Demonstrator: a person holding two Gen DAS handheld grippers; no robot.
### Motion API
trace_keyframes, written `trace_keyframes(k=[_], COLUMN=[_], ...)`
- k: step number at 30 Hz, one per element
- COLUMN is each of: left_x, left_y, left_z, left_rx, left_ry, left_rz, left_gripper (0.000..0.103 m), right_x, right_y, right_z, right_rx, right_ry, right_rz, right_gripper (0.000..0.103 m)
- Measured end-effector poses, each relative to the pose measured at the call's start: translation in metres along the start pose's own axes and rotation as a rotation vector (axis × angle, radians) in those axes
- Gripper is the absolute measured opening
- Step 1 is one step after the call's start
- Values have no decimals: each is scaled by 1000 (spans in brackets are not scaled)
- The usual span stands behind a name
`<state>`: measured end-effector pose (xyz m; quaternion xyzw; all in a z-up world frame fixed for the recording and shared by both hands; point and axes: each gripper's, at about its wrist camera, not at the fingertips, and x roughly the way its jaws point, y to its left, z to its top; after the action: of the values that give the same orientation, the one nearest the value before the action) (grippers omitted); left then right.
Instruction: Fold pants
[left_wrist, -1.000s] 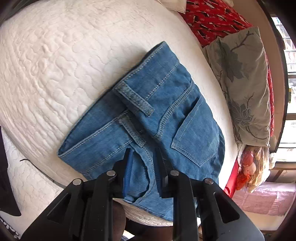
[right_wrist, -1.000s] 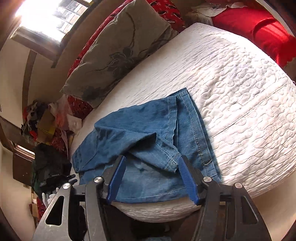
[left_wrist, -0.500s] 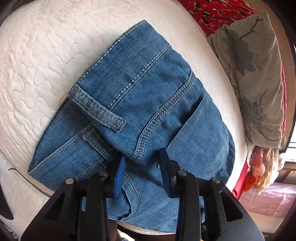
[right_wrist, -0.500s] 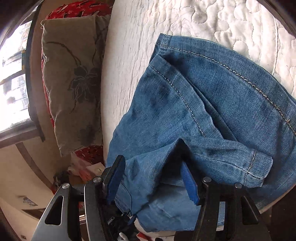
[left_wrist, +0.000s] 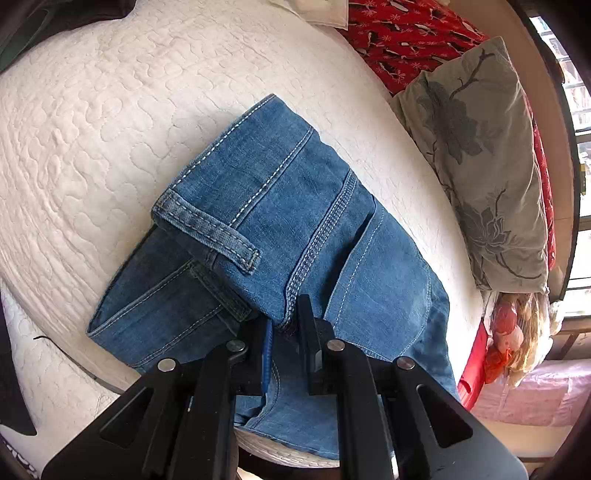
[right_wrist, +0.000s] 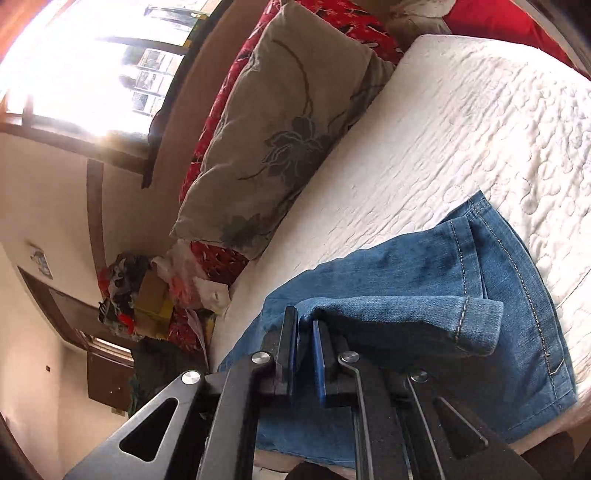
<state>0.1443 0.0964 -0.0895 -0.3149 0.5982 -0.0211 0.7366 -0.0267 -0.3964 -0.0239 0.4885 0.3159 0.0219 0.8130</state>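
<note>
Folded blue jeans (left_wrist: 277, 206) lie on the white quilted bed (left_wrist: 110, 110), waistband and belt loop facing up, back pocket to the right. My left gripper (left_wrist: 286, 326) is closing its jaws on the near fold of denim at the thick seam, pads pinching the cloth. In the right wrist view the jeans (right_wrist: 424, 295) show a hemmed leg end folded over on top. My right gripper (right_wrist: 304, 334) is closing too, its blue pads squeezing a raised edge of that leg layer. Both grips sit near the bed's front edge.
A grey flowered pillow (left_wrist: 476, 155) (right_wrist: 288, 122) rests on a red patterned blanket (left_wrist: 406, 33) along the bed's far side. Beyond the bed, clutter (right_wrist: 140, 295) is piled by the wall beneath a bright window. Open quilt (right_wrist: 461, 110) stretches past the jeans.
Both grippers went from open around the denim to shut on it. The right gripper swung back and lifted slightly, raising the leg edge; the left pulled back a little with its fold.
</note>
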Motion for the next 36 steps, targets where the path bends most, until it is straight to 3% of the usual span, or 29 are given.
trace_keyframes(k=[5, 8, 10, 12, 13, 15, 17, 18, 21, 25, 28, 32, 34, 36], left_x=[-11, 3, 13, 13, 11, 5, -1, -2, -6, -3, 0, -3, -4, 0], left_y=[21, 41, 55, 59, 56, 47, 39, 38, 39, 41, 39, 34, 33, 37], left_z=[-29, -44, -45, -43, -41, -41, -42, -43, -43, -42, -44, -46, -49, -53], left_rx=[11, -11, -54, -76, -67, -35, -10, -6, -6, -15, -23, -23, -11, -5], left_ry=[2, 57, 98, 109, 101, 78, 60, 56, 51, 61, 69, 64, 64, 74], left_rz=[0, 23, 13, -3, 3, 24, 34, 36, 29, 39, 49, 39, 41, 48], left_gripper=[10, 10, 10, 10, 10, 10, 10, 10, 10, 10, 10, 10, 10, 10], right_x=[-33, -37, -40, -43, -45, -51, -53, -54, -51, -33, -18, -50, -66, -70], right_y=[-10, -48, -77, -98, -99, -89, -77, -76, -86, -103, -94, -53, -37, -35], right_z=[-26, -50, -60, -59, -57, -49, -41, -39, -41, -49, -36, -4, -6, -24], right_rx=[-51, -13, 69, 180, 198, 118, 6, -18, 1, 55, -81, -259, -374, -519], right_ry=[58, 138, 142, 121, 101, 62, 49, 52, 78, 135, 163, 39, 23, 51], right_rz=[27, -70, -119, -98, -97, -132, -220, -250, -304, -278, -334, -308, -320, -407], right_gripper=[12, 12, 13, 15, 21, 35, 61, 61, 61, 58, 15, 16, 16, 18])
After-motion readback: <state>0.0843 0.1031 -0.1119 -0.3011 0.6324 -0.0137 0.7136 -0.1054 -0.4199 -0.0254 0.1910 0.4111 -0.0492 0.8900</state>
